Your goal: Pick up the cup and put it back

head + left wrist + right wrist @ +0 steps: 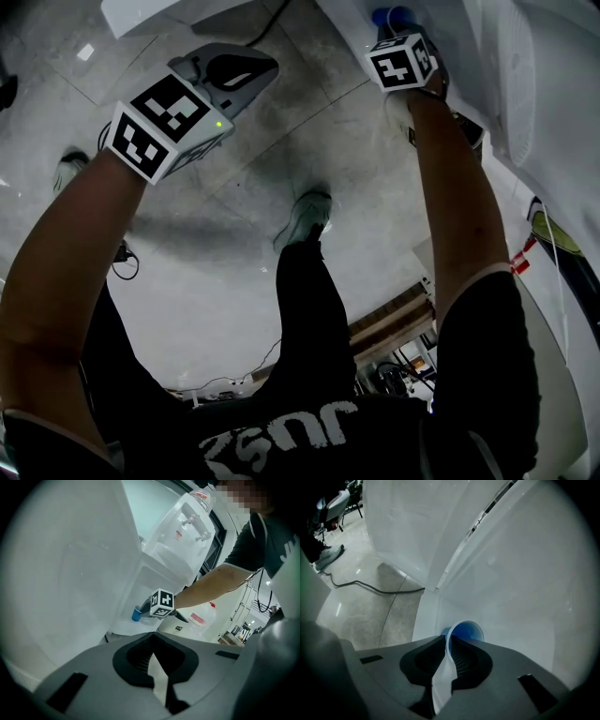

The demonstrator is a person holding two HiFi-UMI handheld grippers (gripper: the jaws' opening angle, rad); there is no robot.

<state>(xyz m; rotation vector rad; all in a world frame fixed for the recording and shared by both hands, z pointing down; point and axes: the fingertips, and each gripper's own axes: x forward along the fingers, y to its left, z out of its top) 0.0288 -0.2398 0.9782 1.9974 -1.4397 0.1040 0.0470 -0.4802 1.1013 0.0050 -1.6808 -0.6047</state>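
Right gripper (pixel 445 644), far right, jaws narrowly pinching the blue cup (pixel 467 632) by its near rim; left gripper (pixel 153 654) closed, empty.

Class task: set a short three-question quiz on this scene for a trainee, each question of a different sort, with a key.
1. True or false: the right gripper is pinching the rim of the small blue plastic cup.
2. What does the left gripper hold? A) a cup B) a bottle C) nothing
3. Fill in: the cup stands on a smooth ____ surface (colour).
Key: 1 true; 2 C; 3 white.
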